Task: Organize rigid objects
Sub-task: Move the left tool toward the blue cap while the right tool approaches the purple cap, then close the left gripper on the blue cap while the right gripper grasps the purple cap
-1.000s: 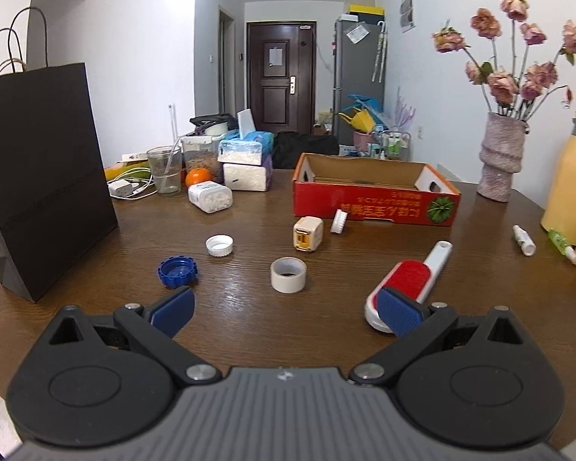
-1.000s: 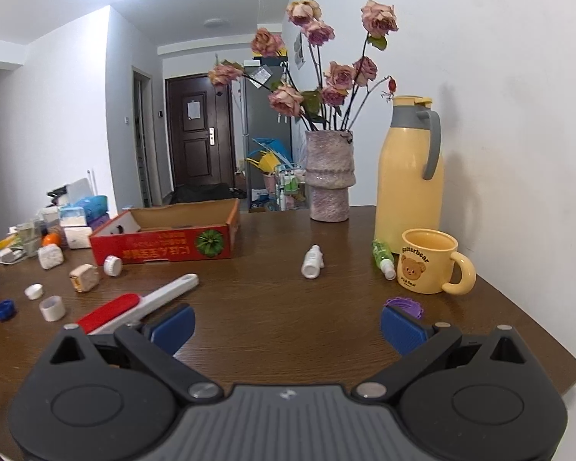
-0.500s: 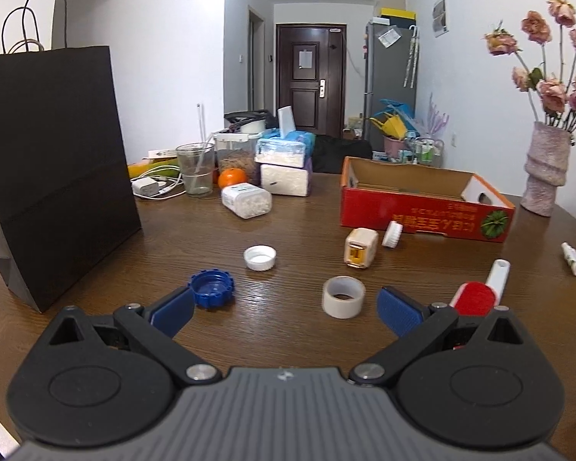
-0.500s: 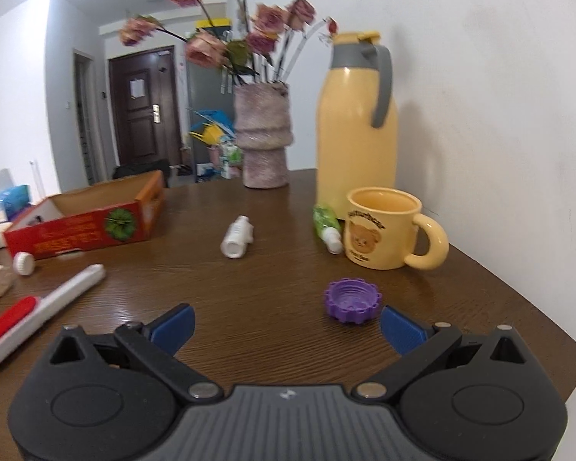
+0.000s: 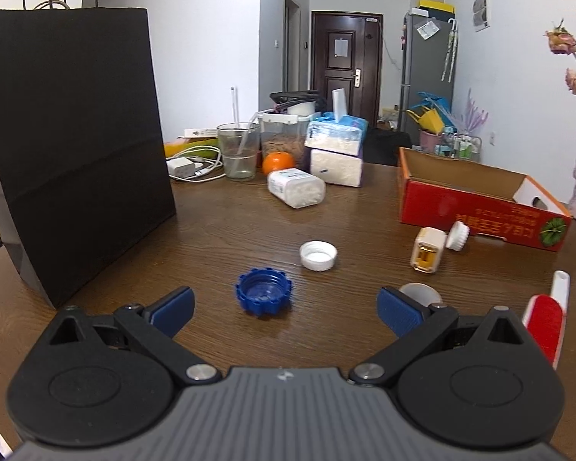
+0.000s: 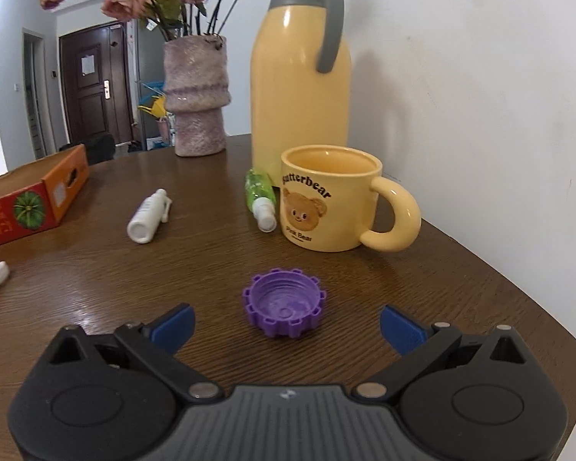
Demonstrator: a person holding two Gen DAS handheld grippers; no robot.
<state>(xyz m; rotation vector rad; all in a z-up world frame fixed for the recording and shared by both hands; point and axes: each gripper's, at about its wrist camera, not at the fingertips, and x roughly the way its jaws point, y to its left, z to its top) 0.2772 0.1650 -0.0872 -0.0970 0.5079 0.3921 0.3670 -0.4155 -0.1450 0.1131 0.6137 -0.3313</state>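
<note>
Sorting status: early — the cardboard box (image 5: 460,180) shows no contents.
Left gripper (image 5: 284,303): fingers apart, framing blue cap (image 5: 264,292), mid-table.
Right gripper (image 6: 286,322): fingers apart, framing purple cap (image 6: 284,301) near the table's right edge.
Remaining: every loose item.

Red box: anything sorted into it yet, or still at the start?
Nothing looks done: what shows of the red box holds nothing. Both grippers open and empty, the left gripper lined up on the blue cap, the right gripper on the purple cap. White cap and white bottle still loose.
</note>
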